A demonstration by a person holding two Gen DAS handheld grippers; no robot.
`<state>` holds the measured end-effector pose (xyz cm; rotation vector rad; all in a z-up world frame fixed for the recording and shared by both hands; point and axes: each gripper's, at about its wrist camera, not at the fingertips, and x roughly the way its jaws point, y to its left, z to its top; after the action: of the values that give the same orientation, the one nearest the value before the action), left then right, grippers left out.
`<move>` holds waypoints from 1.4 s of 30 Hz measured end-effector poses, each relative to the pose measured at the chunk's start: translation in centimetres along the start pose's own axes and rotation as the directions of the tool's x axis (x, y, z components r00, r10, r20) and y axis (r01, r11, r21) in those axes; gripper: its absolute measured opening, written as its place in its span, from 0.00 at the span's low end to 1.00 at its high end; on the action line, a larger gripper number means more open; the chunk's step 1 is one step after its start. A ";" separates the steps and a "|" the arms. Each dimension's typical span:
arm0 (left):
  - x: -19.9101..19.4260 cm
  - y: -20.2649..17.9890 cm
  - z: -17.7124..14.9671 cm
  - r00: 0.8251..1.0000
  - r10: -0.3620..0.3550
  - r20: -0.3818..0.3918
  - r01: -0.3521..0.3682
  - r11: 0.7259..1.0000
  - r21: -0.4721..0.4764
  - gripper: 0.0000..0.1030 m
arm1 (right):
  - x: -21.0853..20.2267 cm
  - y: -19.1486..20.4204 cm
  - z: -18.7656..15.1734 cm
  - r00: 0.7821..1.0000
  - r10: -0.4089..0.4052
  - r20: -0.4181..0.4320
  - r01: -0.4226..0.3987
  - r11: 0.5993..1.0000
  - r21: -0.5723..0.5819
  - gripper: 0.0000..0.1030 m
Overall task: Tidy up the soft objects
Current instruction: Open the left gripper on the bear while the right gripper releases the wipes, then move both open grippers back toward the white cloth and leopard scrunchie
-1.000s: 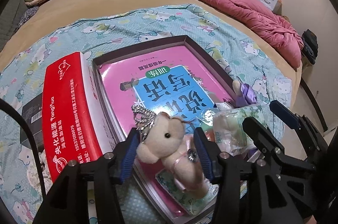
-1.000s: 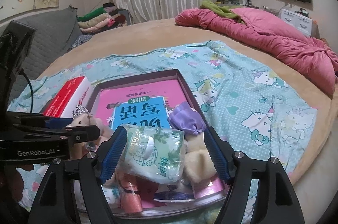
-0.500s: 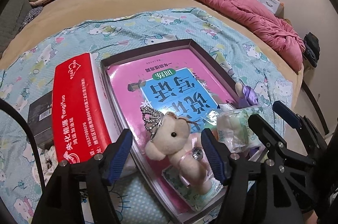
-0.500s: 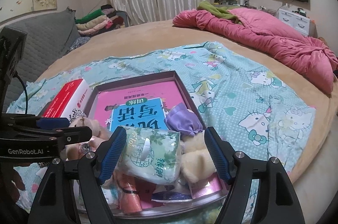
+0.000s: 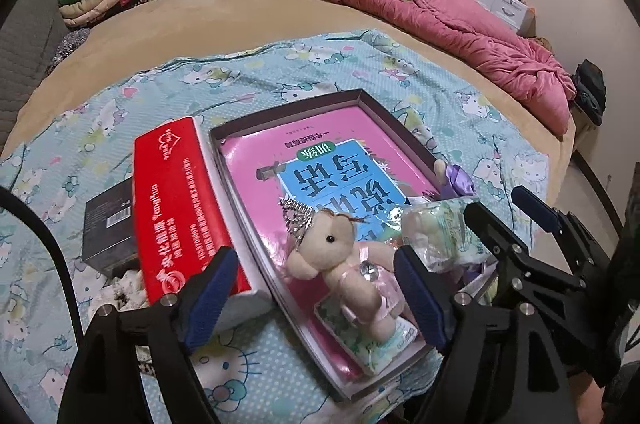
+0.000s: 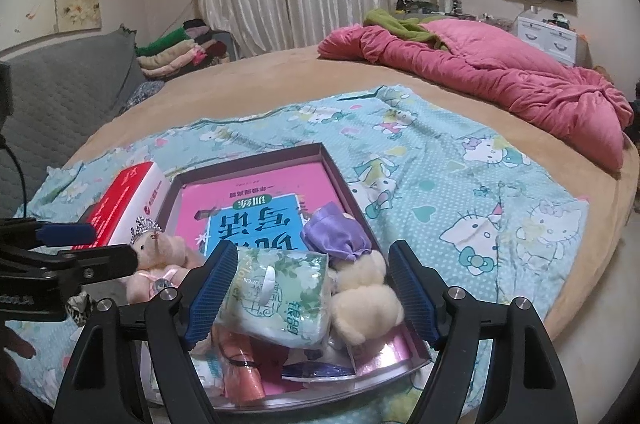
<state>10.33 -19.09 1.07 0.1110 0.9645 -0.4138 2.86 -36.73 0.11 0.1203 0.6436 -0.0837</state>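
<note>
So the teddy bear (image 5: 340, 260) lies in the shallow box (image 5: 362, 95) on the pink book (image 5: 256, 164), let go. My left gripper (image 5: 320, 298) has just been opening, wide now, bear between but untouched. Right gripper (image 6: 310, 294) hangs wide around the tissue pack (image 6: 280, 296), no squeeze yet. Next, I reckon: pull left clear, then close right.

A round bed (image 6: 256, 80) with a tan cover carries everything. Spread over it beneath both grippers is a pale blue cartoon-cat sheet (image 5: 248, 72). On that sheet, straight ahead of the left gripper (image 5: 316, 298), lies a shallow dark-rimmed box tray (image 5: 384, 108); touching the tray's left side is a red and white carton (image 5: 176, 200), with a black box (image 5: 108, 224) just beyond it. Far ahead, toward the right, a rumpled pink quilt (image 6: 500, 80) lies on the tan cover.
</note>
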 end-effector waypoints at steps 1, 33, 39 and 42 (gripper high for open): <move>-0.2 0.1 -0.1 1.000 0.001 0.001 -0.001 1.000 -0.001 0.79 | 0.0 0.0 0.0 1.000 0.000 -0.002 0.000 1.000 0.002 0.77; -6.5 1.6 -2.7 0.997 0.066 0.041 -0.065 0.998 -0.006 0.85 | -7.0 5.2 2.6 0.991 0.065 0.117 -0.059 0.997 -0.054 0.79; -8.3 2.7 -3.3 0.995 0.080 0.059 -0.079 0.997 -0.020 0.85 | -8.2 7.1 3.1 0.988 0.106 0.110 -0.098 0.992 -0.076 0.79; -9.3 3.5 -3.7 0.994 0.090 0.070 -0.087 0.996 -0.034 0.85 | -8.8 7.9 3.3 0.985 0.143 0.101 -0.136 0.988 -0.068 0.79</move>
<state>4.22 -12.13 6.27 0.1096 0.8920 -0.3189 -1.30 -29.01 8.71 0.1008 0.5302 0.0647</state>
